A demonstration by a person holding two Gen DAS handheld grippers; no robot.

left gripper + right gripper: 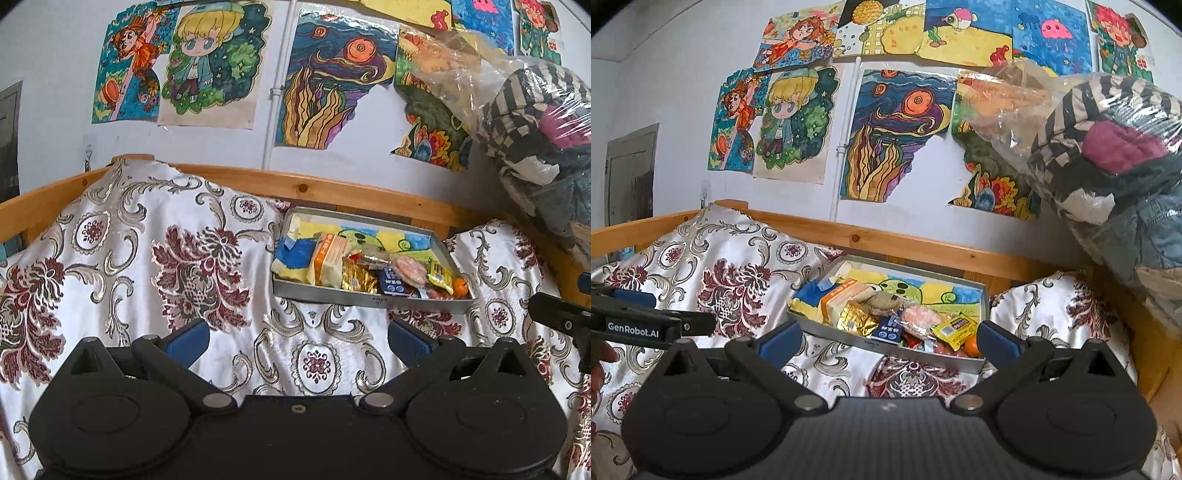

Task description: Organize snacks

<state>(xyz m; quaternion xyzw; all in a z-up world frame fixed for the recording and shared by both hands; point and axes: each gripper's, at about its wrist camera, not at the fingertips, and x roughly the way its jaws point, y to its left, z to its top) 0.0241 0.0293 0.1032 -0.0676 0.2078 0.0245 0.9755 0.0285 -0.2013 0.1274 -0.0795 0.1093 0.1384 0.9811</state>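
A grey shallow box (369, 300) (827, 330) lies tilted on the patterned cloth, lined with a coloured drawing. It holds several snacks: an orange-and-white pack (328, 258) (842, 299), a gold wrapper (358, 278) (855, 317), a blue packet (393, 282) (886, 330), a pink round pack (408, 269) (919, 315), a yellow packet (439, 275) (955, 328) and a small orange fruit (460, 286) (971, 347). My left gripper (299, 341) is open and empty, short of the box. My right gripper (890, 341) is open and empty, right at the box's near edge.
A white and dark-red floral cloth (147, 258) covers the bed. A wooden bed rail (332, 192) runs behind the box. A clear plastic bag of clothes (1108, 147) is piled at the right. Drawings (894, 136) hang on the wall. The left gripper shows at the left of the right wrist view (646, 325).
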